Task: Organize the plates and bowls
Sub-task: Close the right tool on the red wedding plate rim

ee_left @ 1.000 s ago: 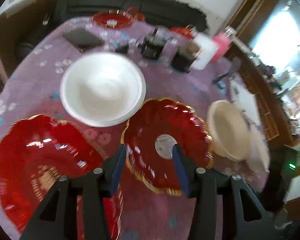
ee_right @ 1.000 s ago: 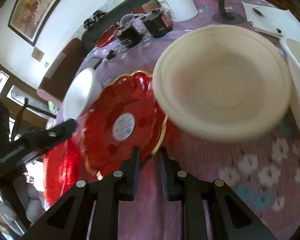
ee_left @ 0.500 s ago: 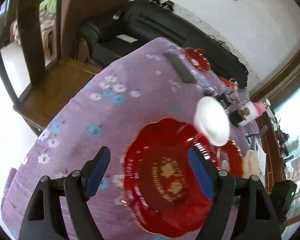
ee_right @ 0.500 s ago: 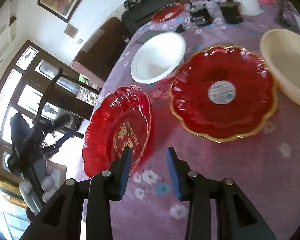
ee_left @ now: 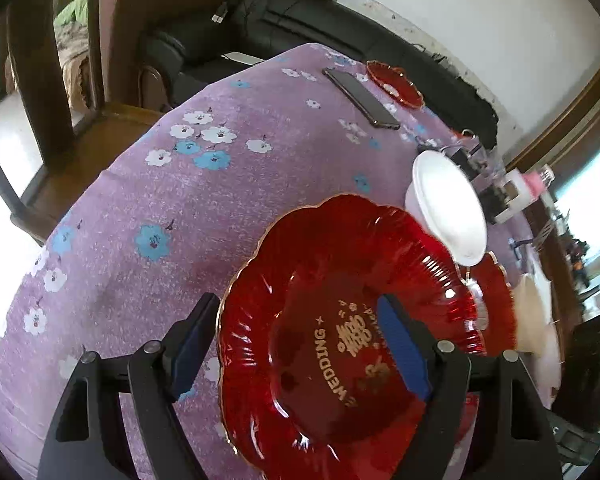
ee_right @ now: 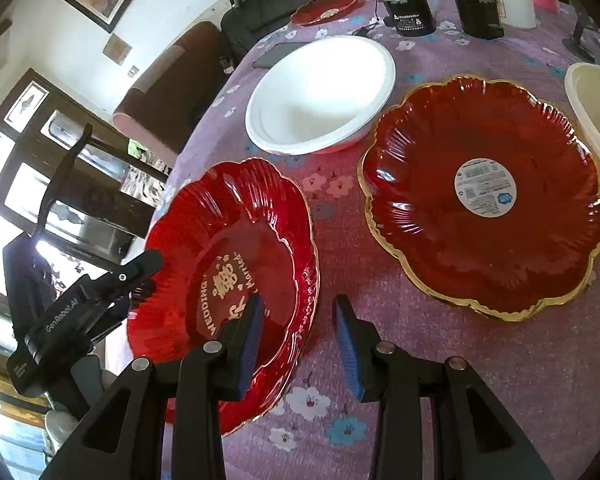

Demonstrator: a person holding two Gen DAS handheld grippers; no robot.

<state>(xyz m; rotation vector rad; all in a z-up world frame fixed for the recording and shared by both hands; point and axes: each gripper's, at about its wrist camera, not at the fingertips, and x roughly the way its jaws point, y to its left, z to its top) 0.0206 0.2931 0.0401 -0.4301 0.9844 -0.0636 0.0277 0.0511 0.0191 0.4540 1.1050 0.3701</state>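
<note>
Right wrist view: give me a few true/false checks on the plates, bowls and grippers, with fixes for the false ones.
1. The red plate with gold lettering lies left of the red plate with a round sticker. True.
2. The white bowl sits on top of the sticker plate. False: it rests on the purple tablecloth, beside that plate.
3. The right gripper is shut on the lettered plate. False: its fingers are apart, straddling that plate's near edge.
4. The left gripper is open over the lettered plate. True.
</note>
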